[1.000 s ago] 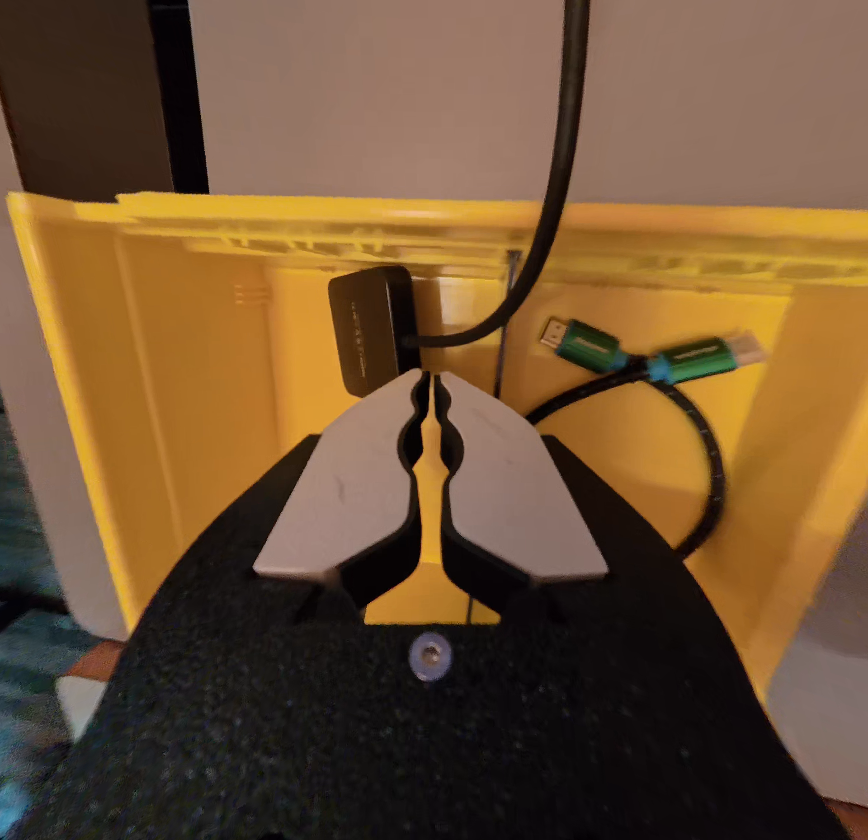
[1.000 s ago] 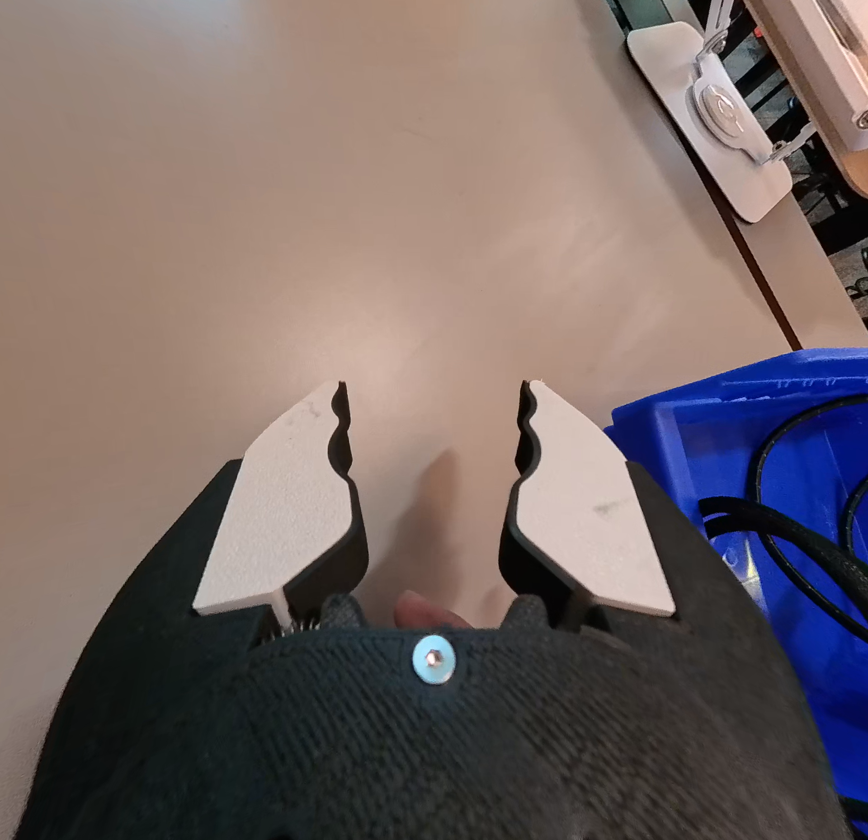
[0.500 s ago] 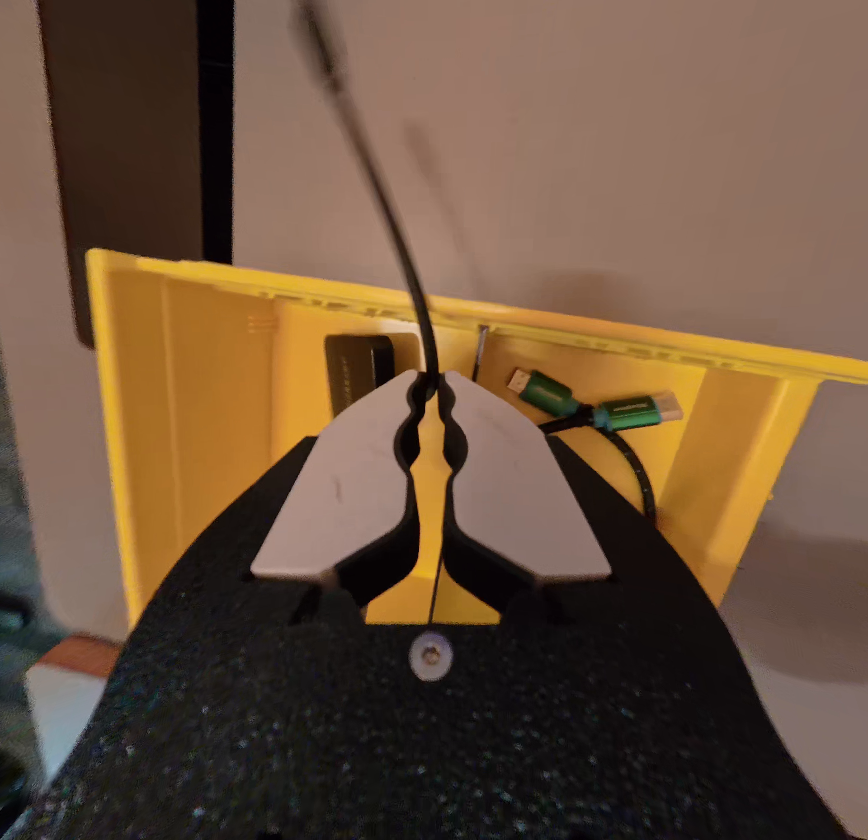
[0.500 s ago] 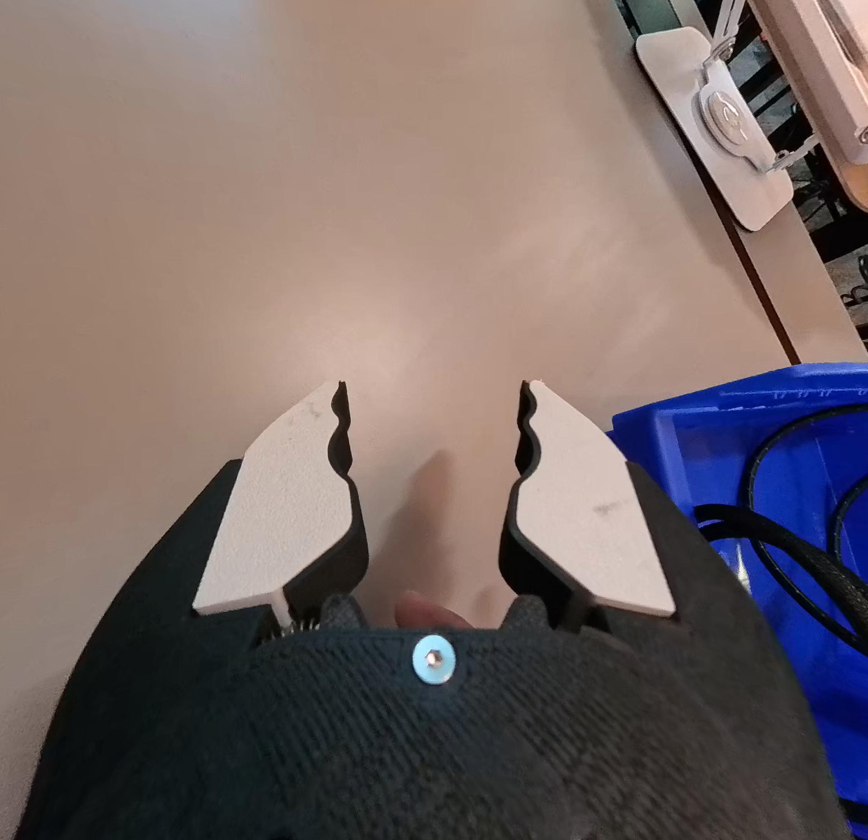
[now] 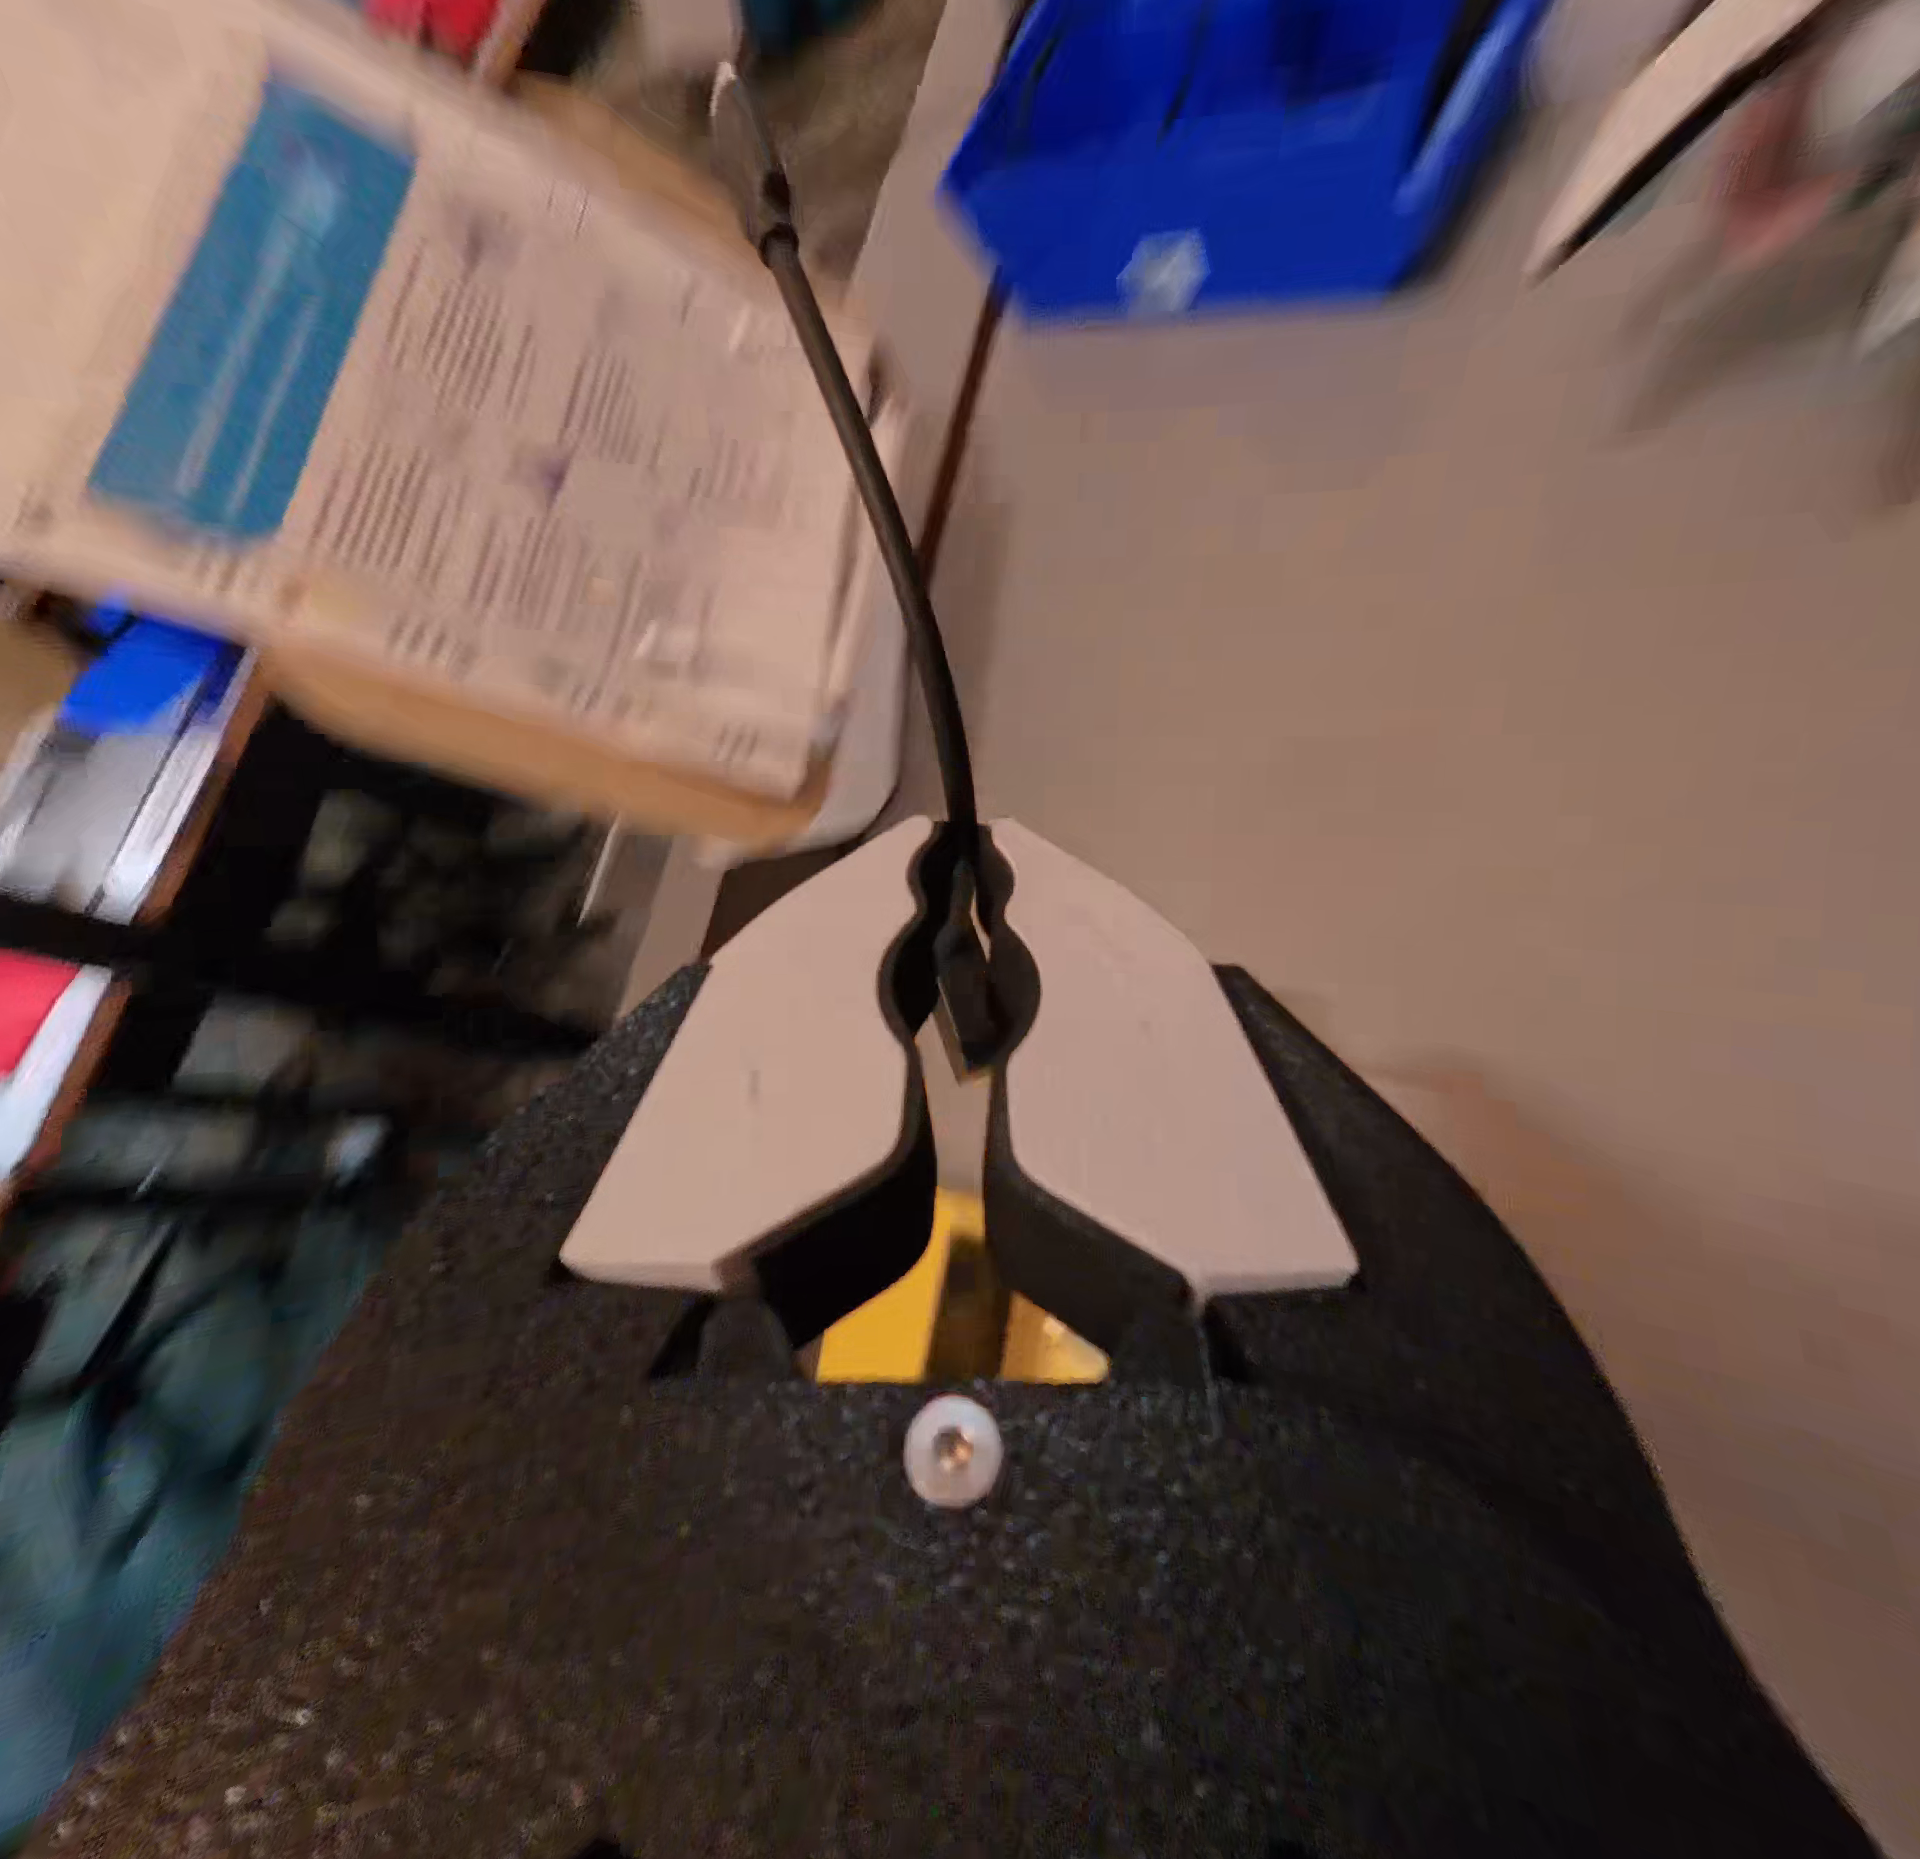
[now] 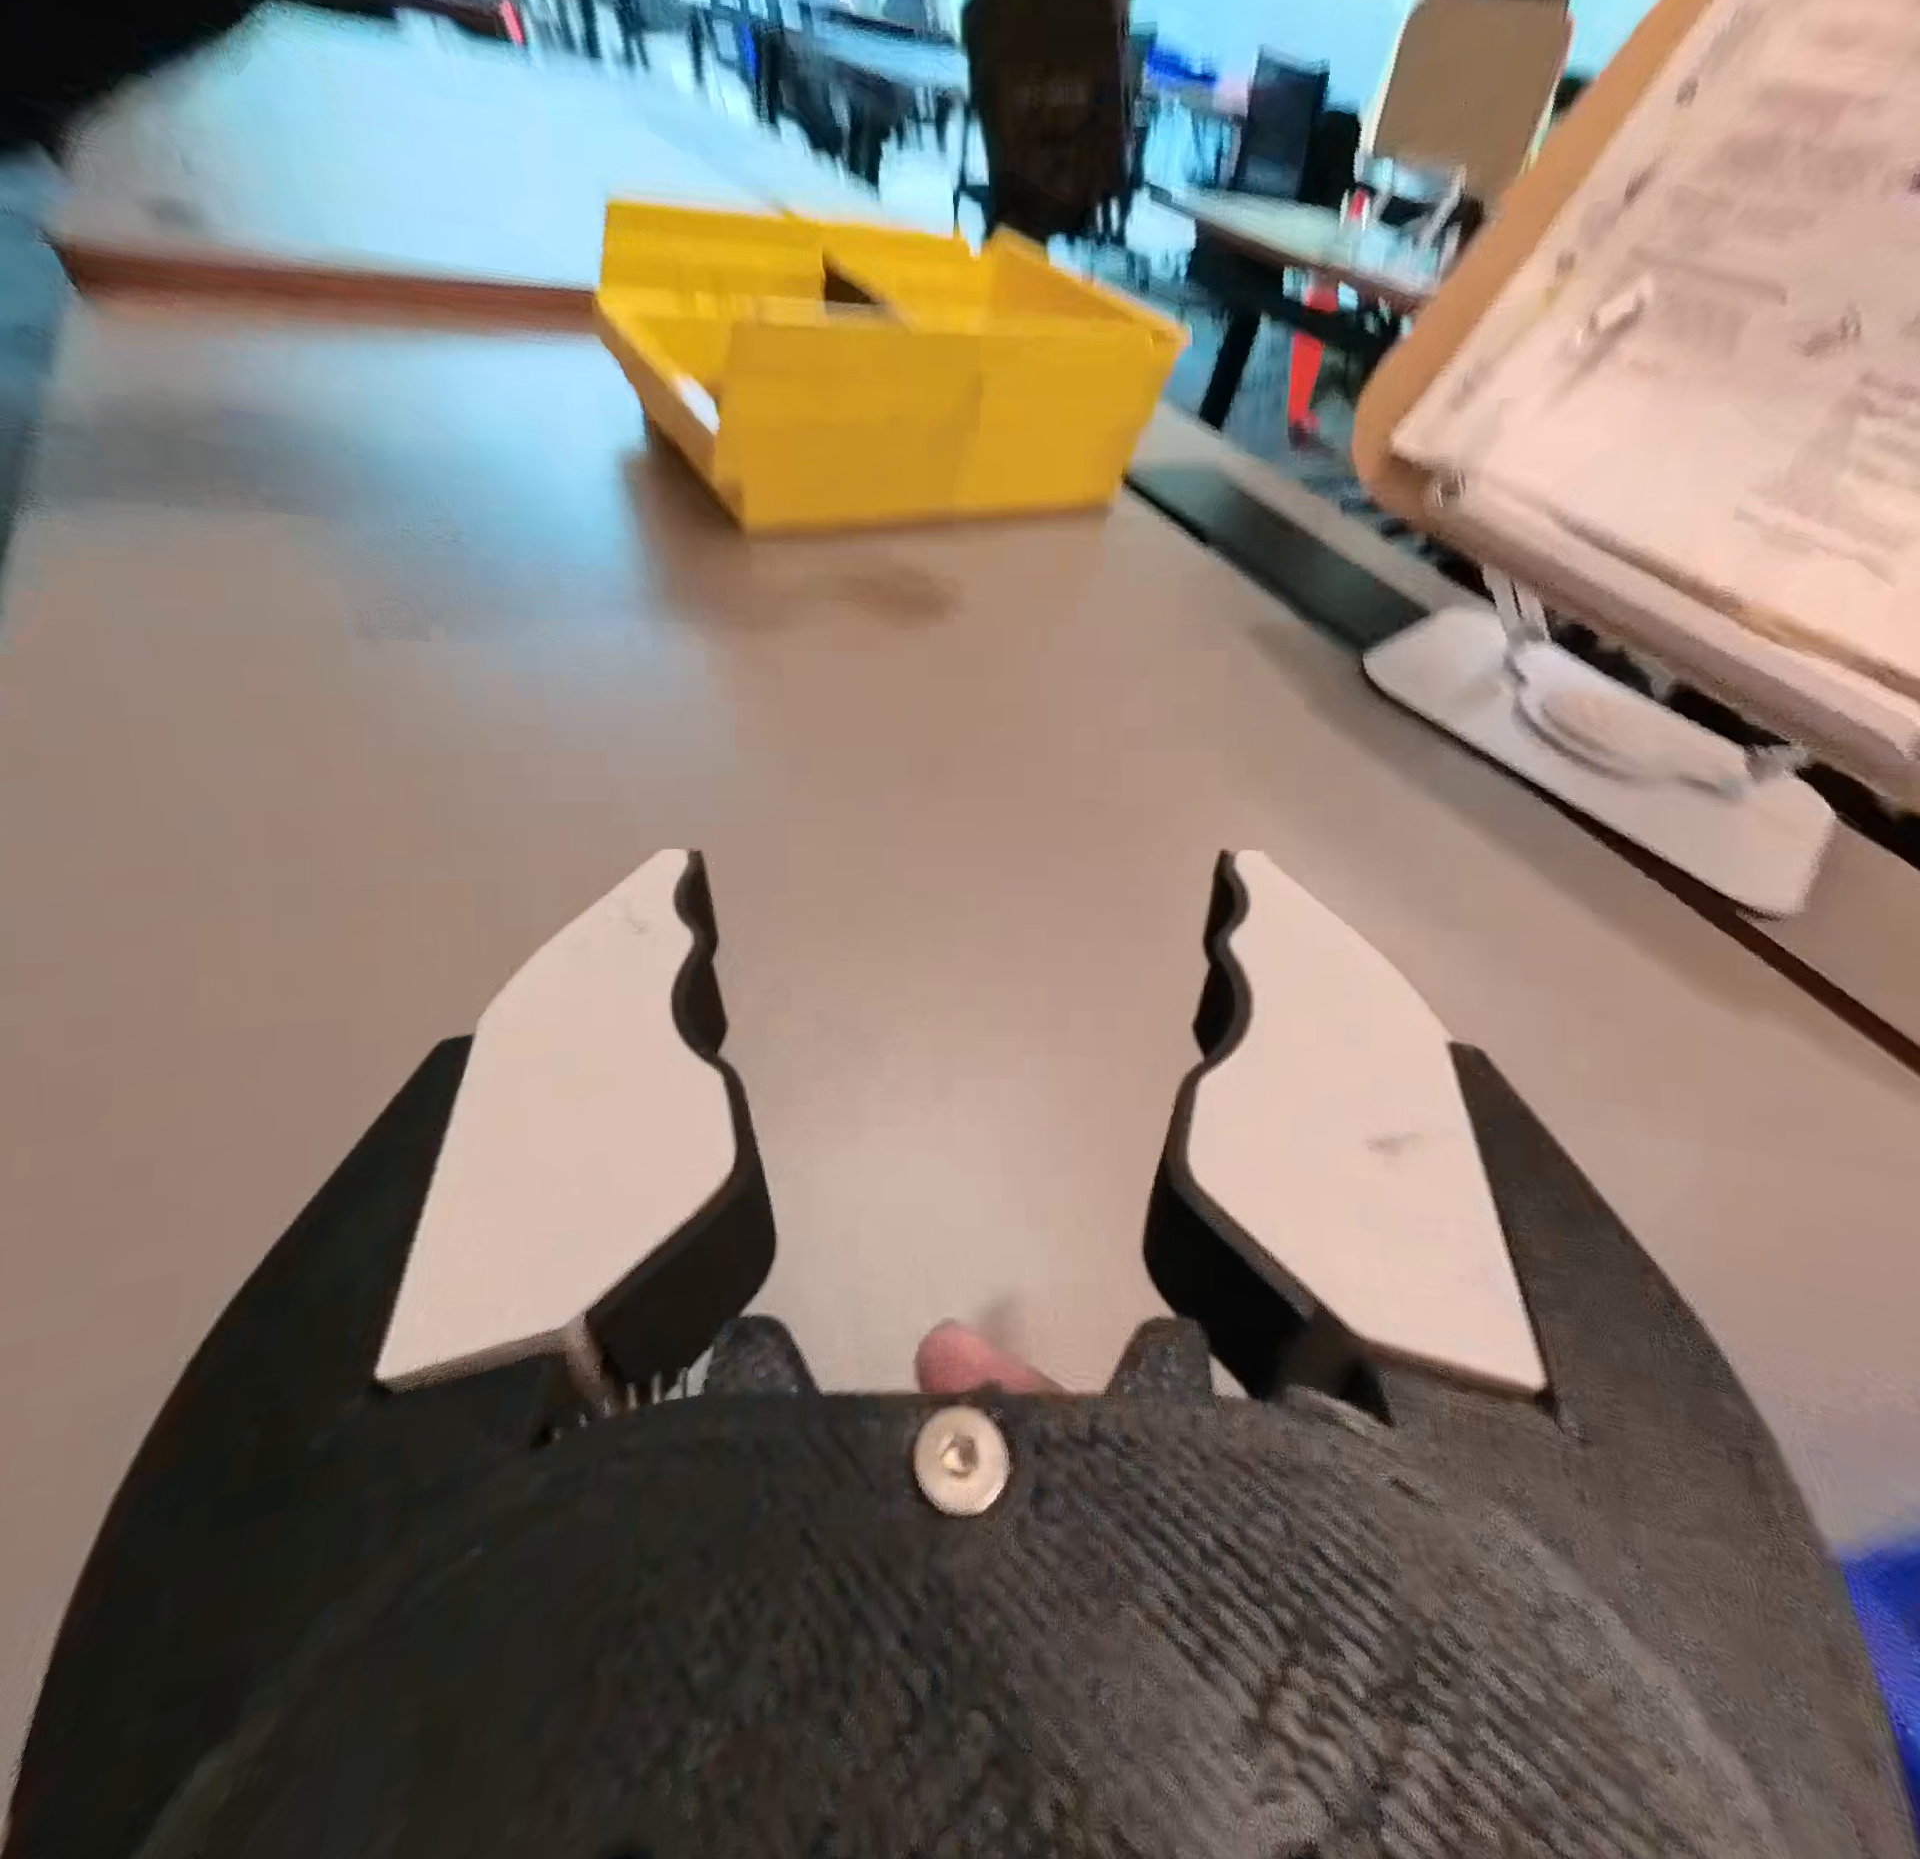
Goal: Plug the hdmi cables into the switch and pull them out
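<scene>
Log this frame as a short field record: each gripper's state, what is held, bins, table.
left gripper: shut on thin black cable, whose small connector end sits between the fingers
right gripper: open, holding nothing, over the tan table
yellow bin: on the table ahead of the right gripper
blue bin: on the table, blurred in the left wrist view
image quality: heavy motion blur in both views
</scene>
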{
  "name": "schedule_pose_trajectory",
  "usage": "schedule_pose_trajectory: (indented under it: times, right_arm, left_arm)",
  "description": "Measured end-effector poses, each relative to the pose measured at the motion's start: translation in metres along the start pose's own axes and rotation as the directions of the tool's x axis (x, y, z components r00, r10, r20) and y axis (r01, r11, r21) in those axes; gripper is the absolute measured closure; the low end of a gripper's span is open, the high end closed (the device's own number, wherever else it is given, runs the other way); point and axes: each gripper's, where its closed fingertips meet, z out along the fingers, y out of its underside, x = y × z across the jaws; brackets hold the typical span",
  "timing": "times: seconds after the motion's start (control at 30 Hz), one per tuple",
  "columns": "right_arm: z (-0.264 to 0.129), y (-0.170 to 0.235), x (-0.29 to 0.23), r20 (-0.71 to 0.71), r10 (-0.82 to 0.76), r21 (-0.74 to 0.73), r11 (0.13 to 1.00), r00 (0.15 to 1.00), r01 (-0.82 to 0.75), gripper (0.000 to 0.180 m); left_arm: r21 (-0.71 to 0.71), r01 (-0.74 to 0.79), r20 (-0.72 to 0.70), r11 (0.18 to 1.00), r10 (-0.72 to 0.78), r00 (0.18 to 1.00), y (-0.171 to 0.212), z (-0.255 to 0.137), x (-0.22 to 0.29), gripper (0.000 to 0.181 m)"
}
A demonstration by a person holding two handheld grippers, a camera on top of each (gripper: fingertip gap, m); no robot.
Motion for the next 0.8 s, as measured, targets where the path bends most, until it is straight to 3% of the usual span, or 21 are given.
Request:
schedule_pose_trajectory:
  times: [0.03,0.17,0.3,0.43,0.5,0.6,0.67,0.73,0.8]
  right_arm:
    - [0.008,-0.011,-0.003,0.024,0.033,0.06,0.998,0.999,-0.034,0.085]
    - [0.036,-0.058,-0.018,0.196,0.174,0.257,0.941,0.965,-0.222,0.087]
    - [0.041,-0.086,-0.043,0.269,0.144,0.351,0.906,0.952,-0.236,0.099]
    - [0.034,-0.089,-0.064,0.291,0.099,0.399,0.891,0.952,-0.215,0.13]
    - [0.031,-0.084,-0.063,0.27,0.1,0.402,0.892,0.958,-0.206,0.16]
    - [0.014,-0.086,-0.08,0.417,0.094,0.412,0.867,0.904,-0.28,0.165]
    - [0.008,-0.084,-0.072,0.435,0.166,0.38,0.857,0.885,-0.348,0.165]
    - [0.0,-0.082,-0.059,0.477,0.238,0.332,0.843,0.846,-0.424,0.166]
    - [-0.005,-0.076,-0.04,0.496,0.344,0.255,0.82,0.797,-0.513,0.166]
  left_arm:
    - [0.098,0.001,-0.061,0.995,0.005,0.998,-0.023,-0.002,0.021,0.177]
    - [0.428,0.063,-0.305,0.902,0.079,0.949,-0.095,-0.009,0.108,0.177]
    - [0.57,0.147,-0.408,0.808,0.123,0.905,-0.126,-0.004,0.165,0.177]
    - [0.623,0.21,-0.446,0.753,0.122,0.887,-0.137,0.004,0.193,0.177]
    - [0.637,0.247,-0.459,0.73,0.102,0.883,-0.138,0.008,0.198,0.177]
    - [0.681,0.321,-0.468,0.658,0.054,0.882,-0.138,0.007,0.198,0.176]
    - [0.68,0.346,-0.432,0.646,-0.028,0.902,-0.128,0.016,0.192,0.176]
    - [0.63,0.381,-0.384,0.677,-0.154,0.91,-0.106,0.034,0.183,0.172]
    - [0.519,0.441,-0.348,0.733,-0.289,0.892,-0.077,0.052,0.181,0.156]
